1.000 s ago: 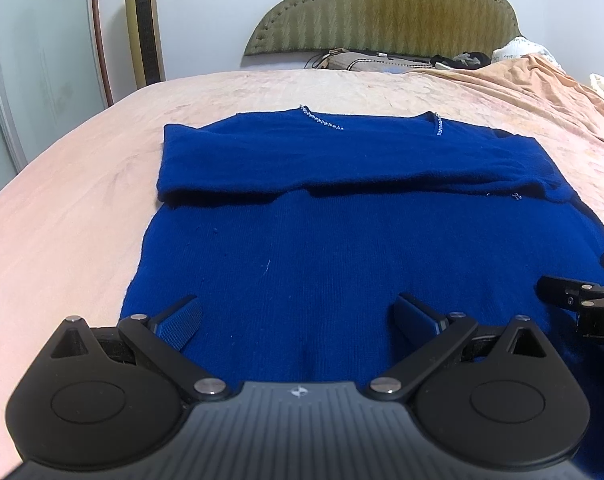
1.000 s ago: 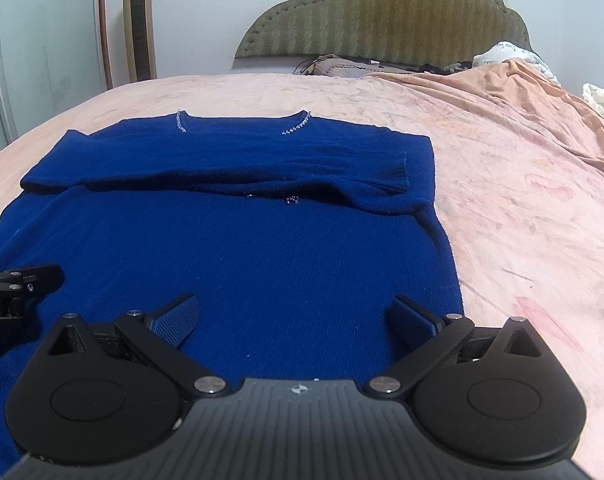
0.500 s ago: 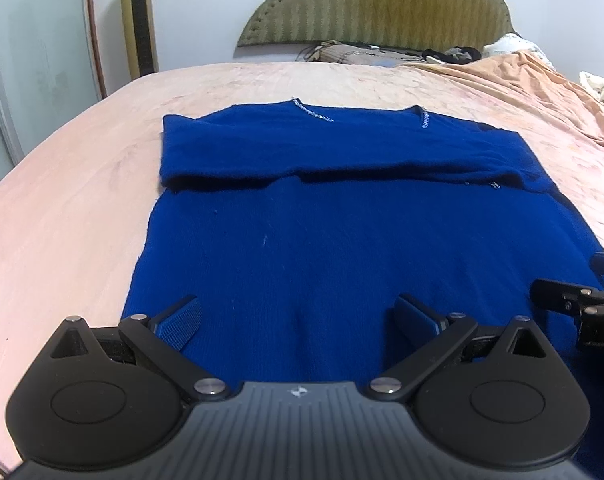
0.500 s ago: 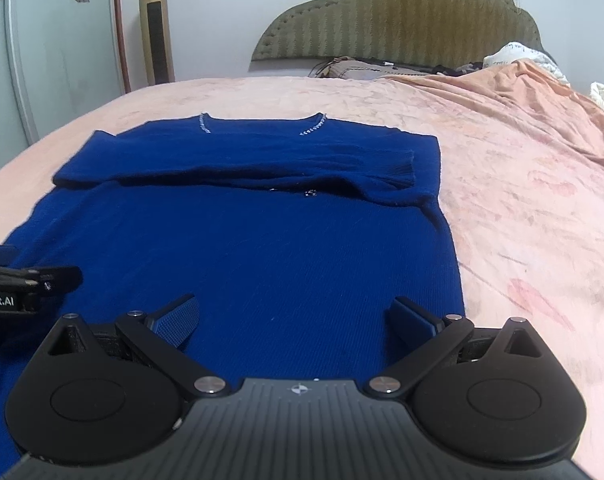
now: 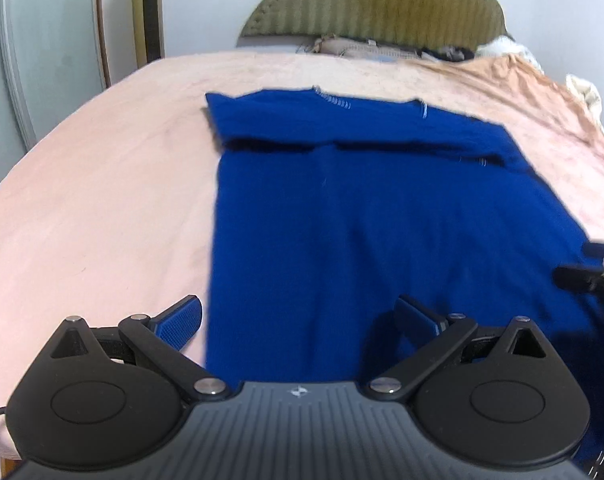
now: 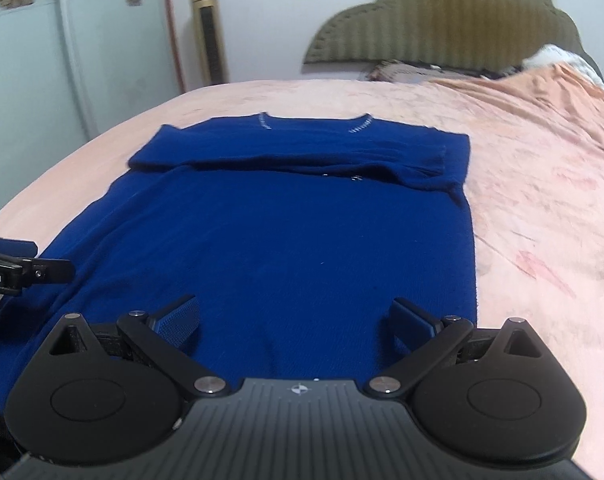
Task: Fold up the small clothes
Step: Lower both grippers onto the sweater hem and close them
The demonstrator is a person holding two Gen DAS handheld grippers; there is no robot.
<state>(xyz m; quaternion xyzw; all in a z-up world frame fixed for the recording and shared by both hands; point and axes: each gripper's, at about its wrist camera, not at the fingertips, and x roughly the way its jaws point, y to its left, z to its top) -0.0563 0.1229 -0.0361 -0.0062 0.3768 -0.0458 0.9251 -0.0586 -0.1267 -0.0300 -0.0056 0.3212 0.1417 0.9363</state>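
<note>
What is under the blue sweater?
The sweater lies flat on the pink bedspread, which shows all around it. Its sleeves are folded across its chest. Whatever is directly beneath the sweater is covered.

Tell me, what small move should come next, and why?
Probably lower both open grippers, left gripper and right gripper, onto the near hem of the blue sweater: its sleeves already lie folded across the chest, and nothing is held yet.
</note>
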